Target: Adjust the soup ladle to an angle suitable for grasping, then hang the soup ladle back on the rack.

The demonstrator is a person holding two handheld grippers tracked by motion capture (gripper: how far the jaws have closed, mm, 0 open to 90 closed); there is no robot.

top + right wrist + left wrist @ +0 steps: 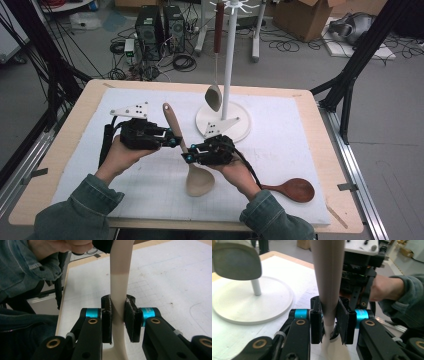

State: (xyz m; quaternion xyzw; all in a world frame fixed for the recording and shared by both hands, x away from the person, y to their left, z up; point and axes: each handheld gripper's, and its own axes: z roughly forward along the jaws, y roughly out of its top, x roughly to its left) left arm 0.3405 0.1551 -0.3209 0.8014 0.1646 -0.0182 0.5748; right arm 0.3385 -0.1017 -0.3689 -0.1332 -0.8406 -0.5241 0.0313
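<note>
The white stand (223,122) stood toward the far middle of the desk (320,165), its round base taking up the mat there and its pole rising straight up. A grey spoon (214,97) hung from it on the left side, low over the base, so a pass just left of the pole was blocked. In front of the stand the pale wooden spoon (187,155) lay slanted, with the left gripper (172,141) and right gripper (189,157) on its handle, crowding that stretch. Right of the stand the mat lay bare up to the desk edge. Near front-right of the stand, a dark red spoon (295,190) lay flat.
</note>
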